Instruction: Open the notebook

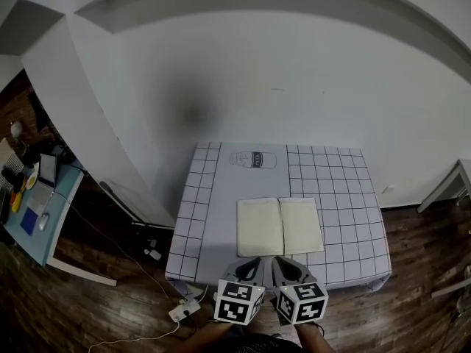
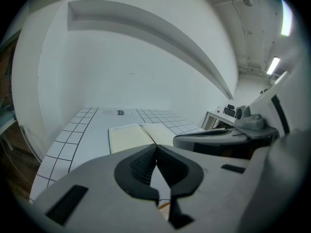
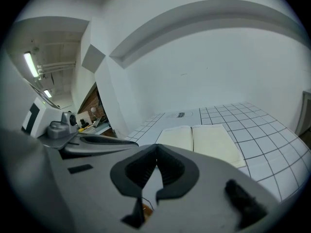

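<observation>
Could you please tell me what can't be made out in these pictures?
Notebook near edge: gripper views, behind left tool and right tool.
Drawing print: all views, too small.
Desk clutter: head view, too small.

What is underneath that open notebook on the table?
The notebook lies flat and open on a white table cover printed with a black grid. Its left page is over the plain middle strip and its right page over the grid. Anything directly beneath the pages is covered.
</observation>
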Tool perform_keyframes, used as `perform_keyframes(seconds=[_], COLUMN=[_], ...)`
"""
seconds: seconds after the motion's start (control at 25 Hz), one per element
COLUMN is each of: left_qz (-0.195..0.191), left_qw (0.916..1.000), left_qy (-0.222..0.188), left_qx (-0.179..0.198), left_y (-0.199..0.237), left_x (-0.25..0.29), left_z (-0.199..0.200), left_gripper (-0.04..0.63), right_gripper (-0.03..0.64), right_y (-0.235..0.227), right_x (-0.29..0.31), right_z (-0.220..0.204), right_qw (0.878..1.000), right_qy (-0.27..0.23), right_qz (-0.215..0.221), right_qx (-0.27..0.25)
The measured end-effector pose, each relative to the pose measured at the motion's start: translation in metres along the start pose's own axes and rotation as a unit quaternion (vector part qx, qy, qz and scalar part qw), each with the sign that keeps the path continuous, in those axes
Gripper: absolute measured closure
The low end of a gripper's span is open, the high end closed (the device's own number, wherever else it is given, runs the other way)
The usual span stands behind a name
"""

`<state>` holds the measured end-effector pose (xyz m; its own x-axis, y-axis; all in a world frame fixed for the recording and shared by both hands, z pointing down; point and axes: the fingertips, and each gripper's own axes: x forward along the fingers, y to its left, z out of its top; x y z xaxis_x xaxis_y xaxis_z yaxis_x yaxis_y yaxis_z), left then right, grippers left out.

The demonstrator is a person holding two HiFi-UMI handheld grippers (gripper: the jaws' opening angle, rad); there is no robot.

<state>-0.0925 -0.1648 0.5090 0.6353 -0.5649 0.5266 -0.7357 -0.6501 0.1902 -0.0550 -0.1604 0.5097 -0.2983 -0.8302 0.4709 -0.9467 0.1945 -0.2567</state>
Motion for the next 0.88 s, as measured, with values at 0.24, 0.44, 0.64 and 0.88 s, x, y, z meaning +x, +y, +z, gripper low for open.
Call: perform_keyframes(seconds=[0.24,0.44,0.64,0.88], left_qz=[0.016,0.028,0.036,0.042], left_qw=[0.9998,0.9995,0.9991,0.9988], left_qy=[-0.009,-0.017,-0.02,-0.024], left_qx=[-0.001,-0.005,-0.005,-0.002], left_y=[-0.03,-0.054,-0.074,-0.093], left_x=[-0.008,-0.017,-0.026,-0.034], left_z=[-0.006,-0.012,-0.019,-0.025], left_gripper=[0.584,0.583,0.583,0.583], right_gripper=[0.604,0.604,0.604,0.604], right_y=[-0.007,-0.012,-0.015,-0.014], right_x=[-0.028,-0.051,-0.071,-0.091], right_z=[-0.007,-0.011,-0.017,-0.023], right_qw=[1.0,0.999,0.999,0.998], right_qy=[-0.007,-0.015,-0.019,-0.025], right_qz=[0.013,0.022,0.028,0.031], right_qx=[-0.015,-0.027,-0.032,-0.043])
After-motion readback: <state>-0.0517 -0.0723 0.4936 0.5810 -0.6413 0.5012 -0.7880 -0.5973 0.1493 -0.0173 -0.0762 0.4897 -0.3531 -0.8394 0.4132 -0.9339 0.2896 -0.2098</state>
